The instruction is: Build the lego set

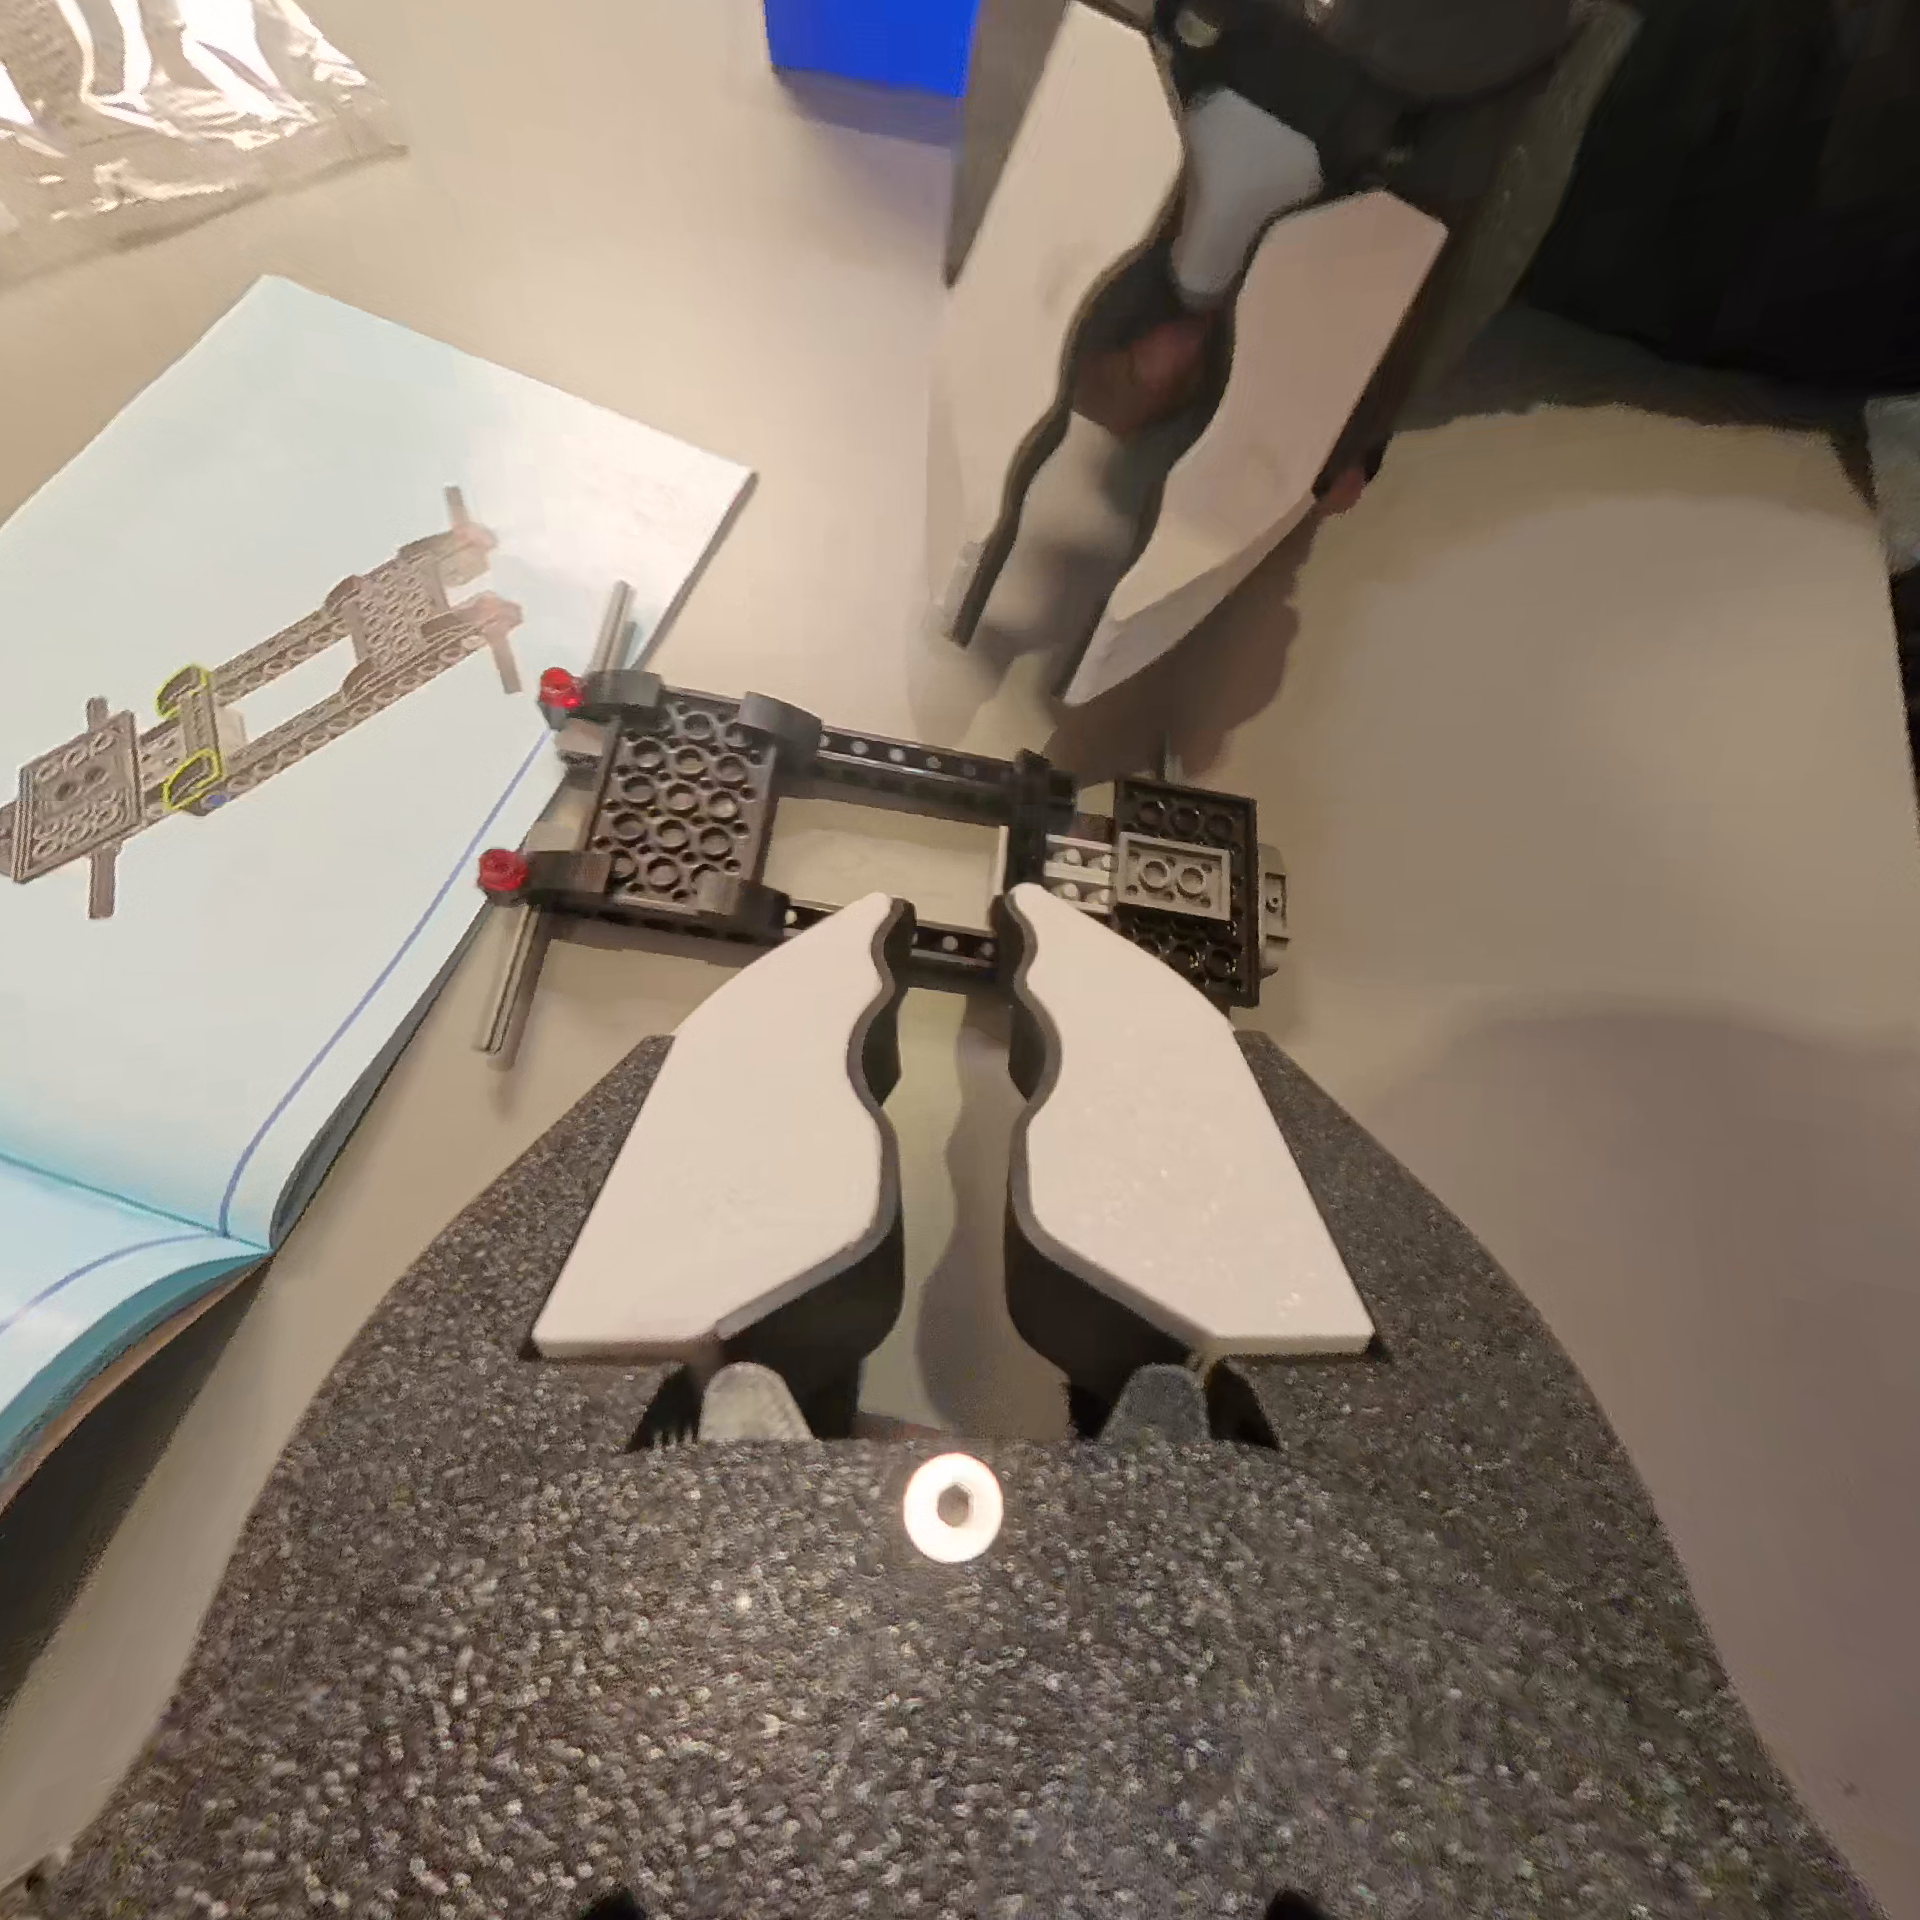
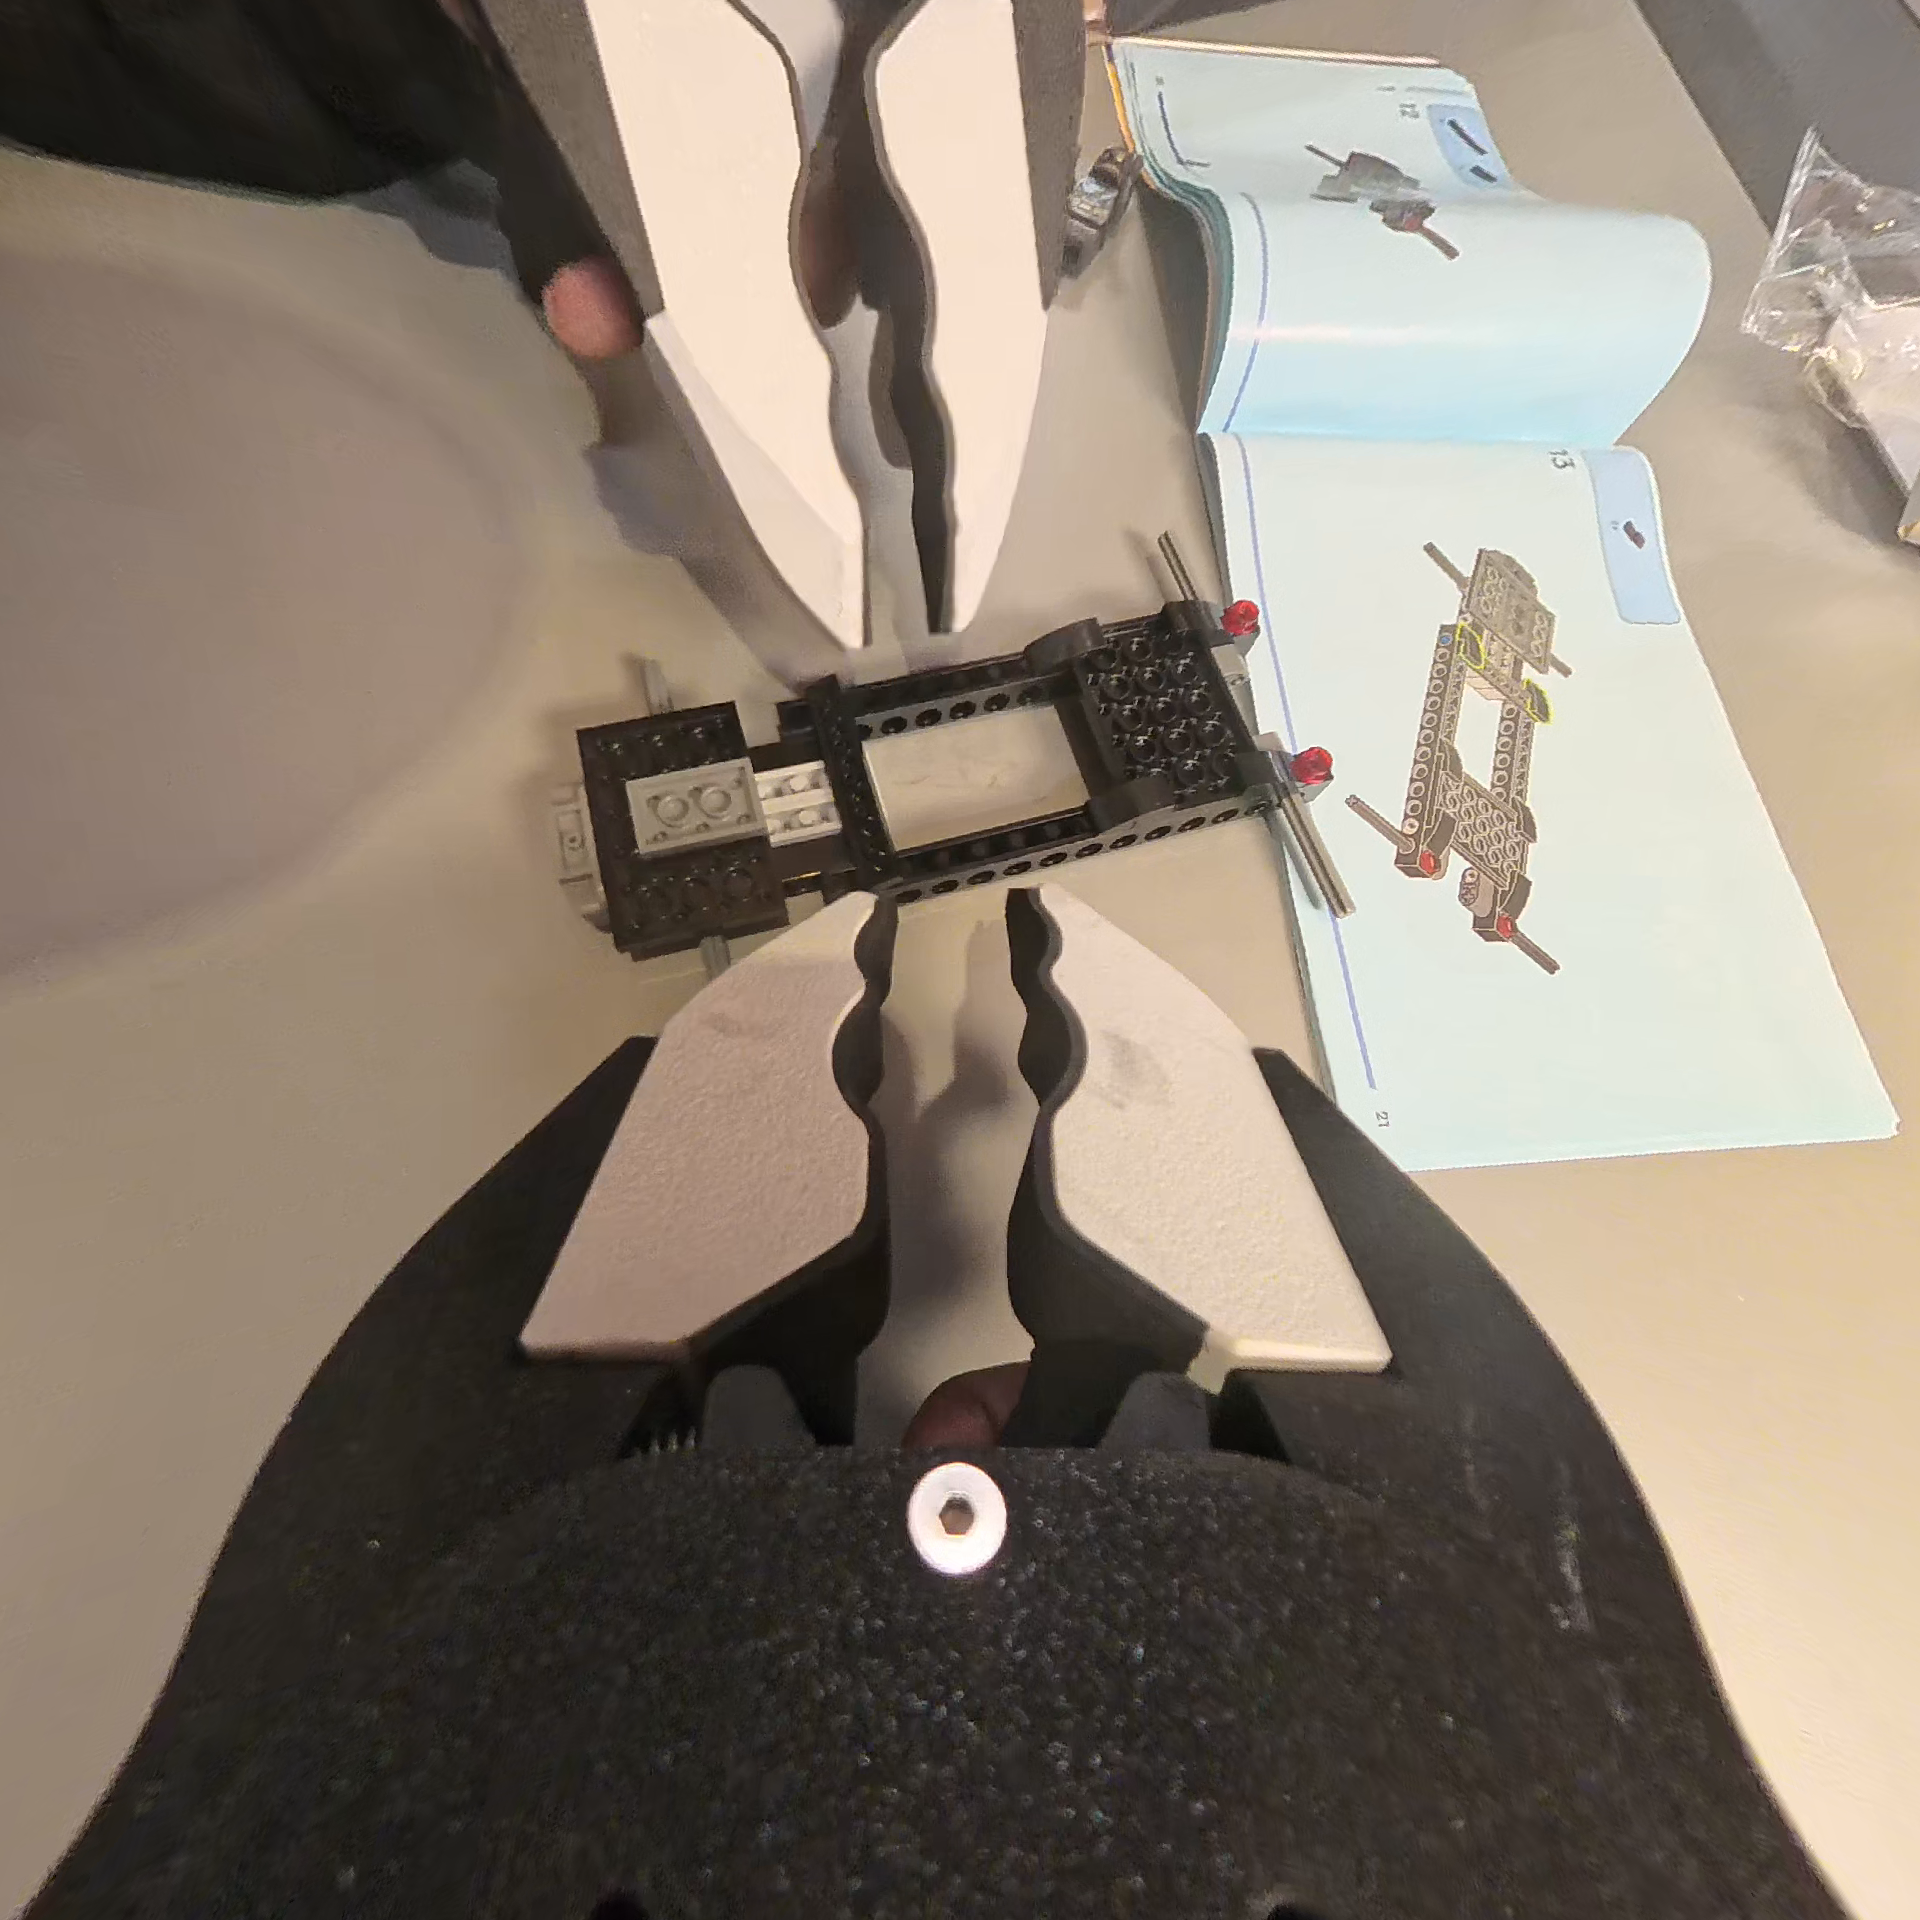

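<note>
A black brick chassis (image 1: 686,821) with two red studs (image 1: 558,688) and a grey plate (image 1: 1174,878) lies flat on the beige table (image 1: 1558,935). My left gripper (image 1: 954,914) is open, with its tips over the chassis's near beam and a gap showing between the pads. In the right wrist view it (image 2: 914,623) hovers at the far beam with nothing in it. My right gripper (image 2: 951,909) is open and empty, its tips just short of the chassis (image 2: 1153,707). In the left wrist view it (image 1: 1023,655) hangs above the table behind the chassis.
An open light-blue instruction booklet (image 1: 312,727) lies against the chassis's studded end; it also shows in the right wrist view (image 2: 1558,727). A clear plastic bag of parts (image 2: 1839,260) lies beyond it. A blue box (image 1: 873,42) stands at the far edge. A small dark piece (image 2: 1096,197) lies near the booklet.
</note>
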A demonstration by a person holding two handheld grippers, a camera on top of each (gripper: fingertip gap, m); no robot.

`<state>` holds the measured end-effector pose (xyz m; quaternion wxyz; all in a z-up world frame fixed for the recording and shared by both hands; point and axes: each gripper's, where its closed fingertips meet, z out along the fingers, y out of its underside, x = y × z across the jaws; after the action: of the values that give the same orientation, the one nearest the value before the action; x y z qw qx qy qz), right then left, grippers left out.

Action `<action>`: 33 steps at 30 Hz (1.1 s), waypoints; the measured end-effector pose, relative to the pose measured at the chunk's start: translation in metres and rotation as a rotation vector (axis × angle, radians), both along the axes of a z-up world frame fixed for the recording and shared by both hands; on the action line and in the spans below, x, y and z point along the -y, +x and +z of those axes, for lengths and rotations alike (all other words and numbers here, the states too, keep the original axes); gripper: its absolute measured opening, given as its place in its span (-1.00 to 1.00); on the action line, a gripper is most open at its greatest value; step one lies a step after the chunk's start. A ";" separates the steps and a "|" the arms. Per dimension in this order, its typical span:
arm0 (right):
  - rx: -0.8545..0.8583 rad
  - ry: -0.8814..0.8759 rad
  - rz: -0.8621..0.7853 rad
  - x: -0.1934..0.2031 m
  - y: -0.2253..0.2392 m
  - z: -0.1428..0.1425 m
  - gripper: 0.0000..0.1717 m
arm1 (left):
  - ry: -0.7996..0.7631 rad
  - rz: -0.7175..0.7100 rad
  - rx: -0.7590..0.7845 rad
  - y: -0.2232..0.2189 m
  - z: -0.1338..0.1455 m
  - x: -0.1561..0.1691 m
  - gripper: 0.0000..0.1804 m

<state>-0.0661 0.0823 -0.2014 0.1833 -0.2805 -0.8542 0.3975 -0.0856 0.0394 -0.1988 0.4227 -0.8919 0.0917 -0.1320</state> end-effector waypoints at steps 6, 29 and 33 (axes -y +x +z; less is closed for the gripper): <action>0.103 -0.023 -0.179 -0.016 -0.016 -0.005 -0.76 | -0.058 0.221 0.259 -0.025 0.000 -0.003 -0.82; 0.419 -0.185 -0.338 0.004 -0.038 -0.012 -0.82 | 0.089 0.006 -0.031 -0.028 0.007 0.014 -0.51; 0.414 -0.166 -0.273 0.007 -0.044 -0.012 -0.84 | 0.144 -0.172 -0.252 -0.029 0.007 0.022 -0.33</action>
<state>-0.1097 0.0752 -0.2134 0.0329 -0.4825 -0.7924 0.3718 -0.1146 0.0174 -0.1916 0.4577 -0.8578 0.2291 -0.0480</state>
